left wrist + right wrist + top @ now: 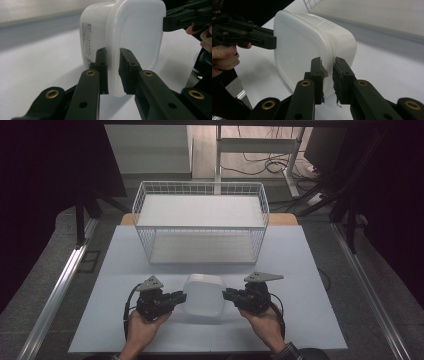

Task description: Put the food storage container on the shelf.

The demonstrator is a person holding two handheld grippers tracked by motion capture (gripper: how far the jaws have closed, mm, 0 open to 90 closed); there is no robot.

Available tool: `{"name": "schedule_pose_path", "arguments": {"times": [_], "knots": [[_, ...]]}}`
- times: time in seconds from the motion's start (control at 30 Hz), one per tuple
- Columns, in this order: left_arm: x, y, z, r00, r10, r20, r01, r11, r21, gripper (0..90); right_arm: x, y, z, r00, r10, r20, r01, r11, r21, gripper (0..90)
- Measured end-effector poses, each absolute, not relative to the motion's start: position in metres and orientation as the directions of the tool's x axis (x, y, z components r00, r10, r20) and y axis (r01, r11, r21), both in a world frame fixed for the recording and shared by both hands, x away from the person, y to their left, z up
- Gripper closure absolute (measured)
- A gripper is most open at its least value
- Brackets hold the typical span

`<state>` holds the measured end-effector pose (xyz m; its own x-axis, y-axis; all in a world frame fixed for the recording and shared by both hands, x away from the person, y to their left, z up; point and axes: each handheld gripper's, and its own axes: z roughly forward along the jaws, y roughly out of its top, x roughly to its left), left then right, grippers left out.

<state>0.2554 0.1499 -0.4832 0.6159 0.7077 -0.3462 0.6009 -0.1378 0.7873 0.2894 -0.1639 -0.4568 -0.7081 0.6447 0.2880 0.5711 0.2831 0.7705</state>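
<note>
Pinching the rim of the white plastic container [203,295] from either side, the left gripper [179,297] and the right gripper [228,295] each had their fingers [102,65] pressed onto the lip, as both gripper views showed. The container sat at the near middle of the desk [300,270], between the two hands, seemingly just resting on or barely off the surface. Grasping looked done. What remained, by my reading, was lifting it and carrying it to the wire basket [200,190] behind, which held nothing yet.
</note>
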Motion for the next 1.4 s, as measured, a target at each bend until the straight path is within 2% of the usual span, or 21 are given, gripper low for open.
{"name": "schedule_pose_path", "arguments": {"times": [0.87,1.4], "knots": [[0.282,0.164,-0.431,0.621,0.725,-0.299,0.515,-0.089,0.853,78.9,0.323,-0.15,-0.399,-0.747,0.624,0.23,0.476,0.261,0.84,78.1],[0.311,0.171,-0.37,0.623,0.743,-0.244,0.439,-0.075,0.895,79.0,0.353,-0.141,-0.341,-0.759,0.624,0.185,0.401,0.224,0.888,77.9]]}}
